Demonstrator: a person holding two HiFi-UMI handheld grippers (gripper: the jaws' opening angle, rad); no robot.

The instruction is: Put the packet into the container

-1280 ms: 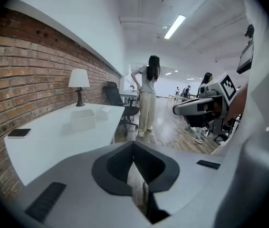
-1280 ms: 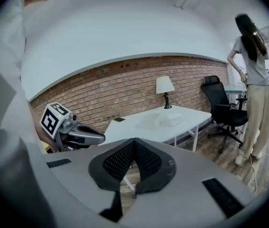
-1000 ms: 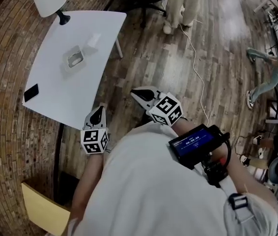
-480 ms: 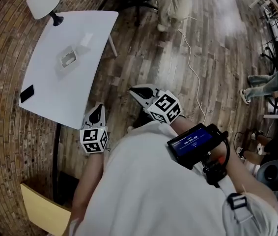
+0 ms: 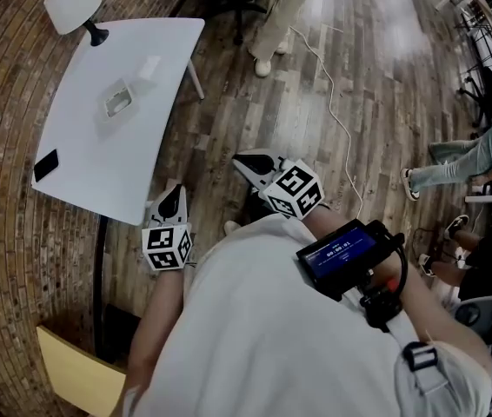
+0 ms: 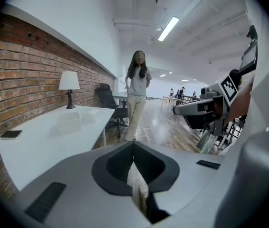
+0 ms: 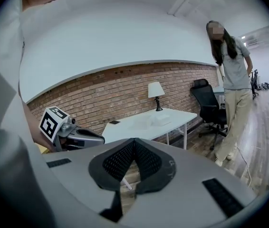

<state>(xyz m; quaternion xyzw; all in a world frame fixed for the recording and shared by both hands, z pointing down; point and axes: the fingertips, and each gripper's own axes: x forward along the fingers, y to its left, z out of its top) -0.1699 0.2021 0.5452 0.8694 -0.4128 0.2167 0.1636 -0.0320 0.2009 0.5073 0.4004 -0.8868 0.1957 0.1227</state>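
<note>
- Two grippers hung in front of the person's chest, well short of the worktop (image 5: 89, 163). The left gripper (image 5: 172, 195) and the right gripper (image 5: 244, 163) both pointed out over the wooden floor.
- Both pairs of jaws were closed tip to tip with nothing between them, as each gripper view showed. Only floorboards appeared through the gap behind the tips.
- The packet (image 5: 149, 68) lay flat on the white worktop towards its far end. It was just beside the container (image 5: 117, 102) but apart from it, and not inside.
- The container was a small open-topped box, sitting between the packet and a dark phone (image 5: 44, 165). A lamp (image 5: 74, 3) stood at the far corner.
- Neither gripper was near the packet, so the task had evidently not begun.
- The packet looked small, pale and thin, though it was too small in view to tell more. It was probably light and fairly soft, and might slide on the smooth worktop or buckle under a hard squeeze.
- A sensible hold would be a gentle pinch across one short end or a raised edge, once the jaws had opened.
- The container looked light too and might shift if knocked, so the free gripper could steady it.
- Another person (image 5: 276, 16) stood on the floor beyond the worktop, clear of it.
</note>
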